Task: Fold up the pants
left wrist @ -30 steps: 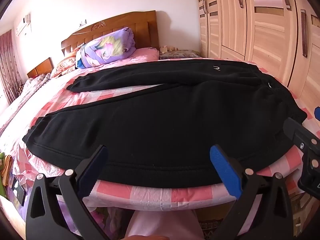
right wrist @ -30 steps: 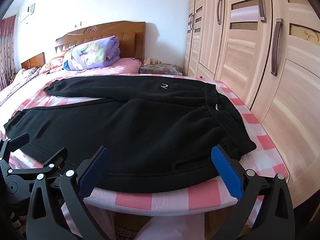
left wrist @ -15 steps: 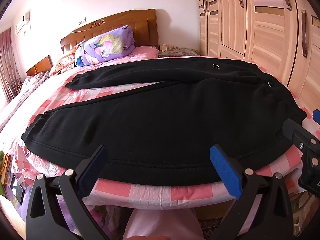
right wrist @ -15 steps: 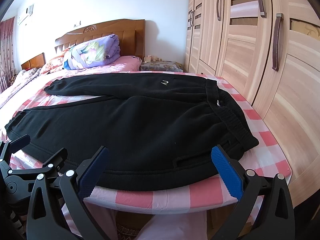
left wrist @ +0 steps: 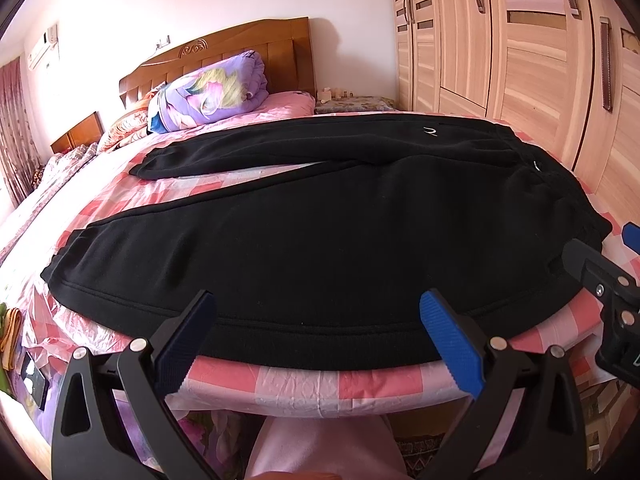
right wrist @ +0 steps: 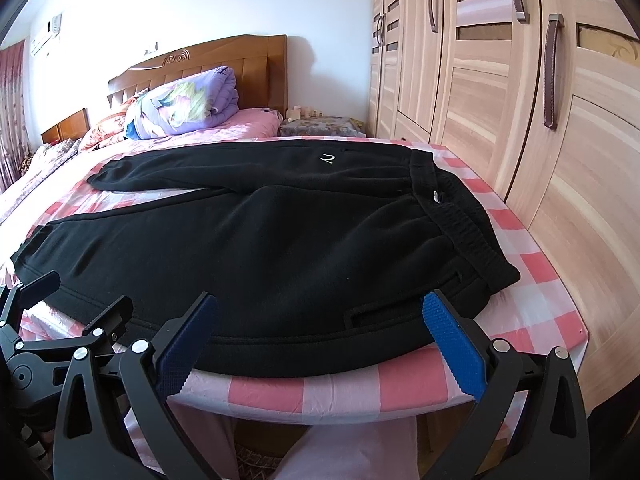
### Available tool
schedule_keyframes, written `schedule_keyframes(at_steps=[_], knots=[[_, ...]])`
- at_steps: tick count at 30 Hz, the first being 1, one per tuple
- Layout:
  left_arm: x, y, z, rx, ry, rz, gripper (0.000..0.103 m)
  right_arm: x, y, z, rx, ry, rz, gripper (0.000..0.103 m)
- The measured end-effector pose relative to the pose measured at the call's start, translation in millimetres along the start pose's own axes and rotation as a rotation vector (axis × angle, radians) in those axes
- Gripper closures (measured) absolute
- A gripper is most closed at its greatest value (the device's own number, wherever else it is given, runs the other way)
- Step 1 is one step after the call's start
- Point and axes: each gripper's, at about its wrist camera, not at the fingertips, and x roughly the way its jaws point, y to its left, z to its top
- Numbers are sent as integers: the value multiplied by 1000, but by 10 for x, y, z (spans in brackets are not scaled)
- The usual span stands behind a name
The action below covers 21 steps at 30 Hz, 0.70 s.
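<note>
Black pants (left wrist: 320, 240) lay spread flat on the pink-checked bed (left wrist: 304, 384), long axis running L–R across both views: cuffs at far left, waistband (right wrist: 460, 216) at far right near the wardrobe (right wrist: 560, 120). Legs were splayed in a narrow V, the far leg angled back toward the rolled purple quilt (left wrist: 208, 92) by the headboard, the near leg along the bed's front edge.

Left gripper (left wrist: 320, 344) was spread wide, nothing btwn the blue pads, hovering just short of the near hem/side seam, roughly mid-leg to thigh. It wasn't touching cloth as far as could be told.

Right gripper (right wrist: 320, 344) was likewise gaping and empty, lined up at the same near edge but further right, by the hip pocket slit and waistband corner. Each gripper showed at the edge of the other's view, so they sat side by side, fairly close.

Judgement: fold not started; the likely first move is lifting the near leg over onto the far one. What matters: the near edge lay straight ahead of both tongs, parallel to the line btwn them. Right hand was nearer the waist end, left nearer the knee; the cuff end sat well off to the left, out past the left hand.
</note>
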Motion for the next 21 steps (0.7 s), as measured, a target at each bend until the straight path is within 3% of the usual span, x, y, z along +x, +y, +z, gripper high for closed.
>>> schedule_keyframes(at_steps=[21], knots=[[24,8,-12,-9,9,-5,1,39,-28,-3,19,20,15,4]])
